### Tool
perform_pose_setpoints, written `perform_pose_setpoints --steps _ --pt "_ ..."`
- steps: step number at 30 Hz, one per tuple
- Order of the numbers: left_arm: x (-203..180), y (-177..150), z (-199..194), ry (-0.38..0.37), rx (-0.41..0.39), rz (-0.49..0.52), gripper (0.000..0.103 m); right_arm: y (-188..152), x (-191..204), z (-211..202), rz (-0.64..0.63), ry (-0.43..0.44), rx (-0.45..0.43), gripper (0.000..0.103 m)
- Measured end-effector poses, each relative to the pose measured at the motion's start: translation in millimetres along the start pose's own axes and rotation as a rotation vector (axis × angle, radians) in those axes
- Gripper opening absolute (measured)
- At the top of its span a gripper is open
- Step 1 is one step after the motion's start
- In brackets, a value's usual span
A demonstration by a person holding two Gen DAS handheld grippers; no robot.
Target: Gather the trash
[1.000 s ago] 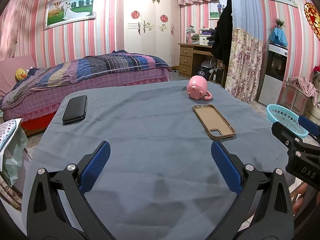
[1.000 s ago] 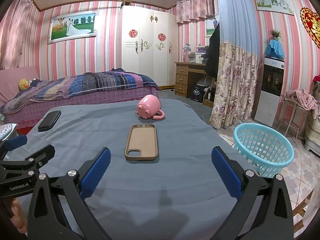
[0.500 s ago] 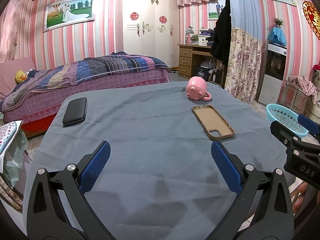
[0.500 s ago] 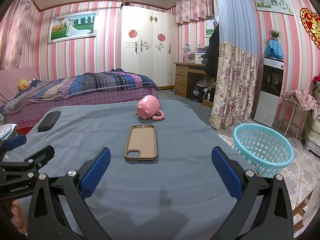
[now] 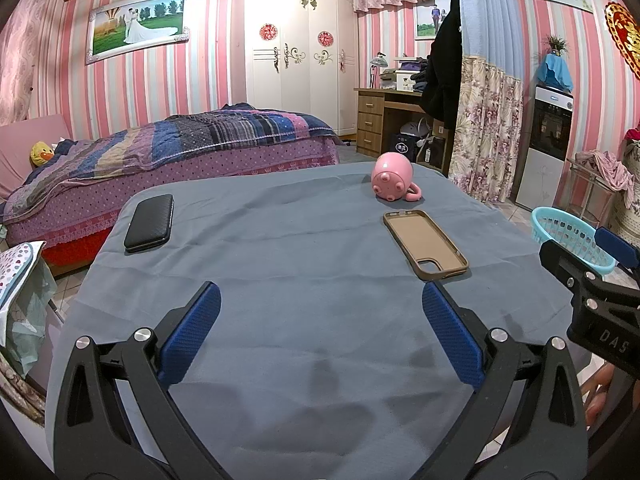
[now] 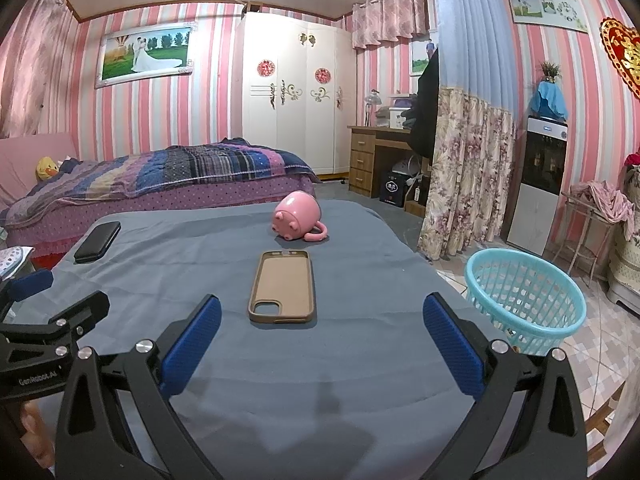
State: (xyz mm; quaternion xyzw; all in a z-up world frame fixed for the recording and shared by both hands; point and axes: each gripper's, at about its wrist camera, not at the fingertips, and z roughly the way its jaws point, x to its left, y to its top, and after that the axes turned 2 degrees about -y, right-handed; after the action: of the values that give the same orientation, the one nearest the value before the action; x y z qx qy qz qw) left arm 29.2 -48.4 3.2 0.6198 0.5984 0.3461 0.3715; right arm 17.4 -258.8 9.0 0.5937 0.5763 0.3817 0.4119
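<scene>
A brown phone case [image 5: 425, 244] [image 6: 283, 286] lies face up on the grey-blue tablecloth [image 5: 300, 280] [image 6: 360, 260]. A pink pig mug [image 5: 393, 178] [image 6: 298, 217] lies on its side behind it. A black case [image 5: 149, 223] [image 6: 97, 236] lies at the far left. A turquoise basket [image 6: 524, 300] [image 5: 568, 240] stands on the floor to the right of the table. My left gripper [image 5: 320, 308] is open and empty over the near table. My right gripper [image 6: 321, 316] is open and empty, just short of the phone case.
A bed [image 5: 168, 152] with a striped quilt stands behind the table. A white wardrobe [image 5: 296, 56], a wooden desk [image 5: 384, 120] and a floral curtain [image 6: 468, 184] lie beyond. A patterned bag [image 5: 20, 280] hangs at the table's left edge.
Both grippers have barely moved; the view has shifted very slightly. Both stay open and empty.
</scene>
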Motion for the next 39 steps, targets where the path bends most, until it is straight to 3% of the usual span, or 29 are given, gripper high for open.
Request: perform_pose_setpoints --steps 39 --pt "0 -2 1 0.004 -0.004 0.009 0.098 -3 9 3 -0.001 0.012 -0.004 0.099"
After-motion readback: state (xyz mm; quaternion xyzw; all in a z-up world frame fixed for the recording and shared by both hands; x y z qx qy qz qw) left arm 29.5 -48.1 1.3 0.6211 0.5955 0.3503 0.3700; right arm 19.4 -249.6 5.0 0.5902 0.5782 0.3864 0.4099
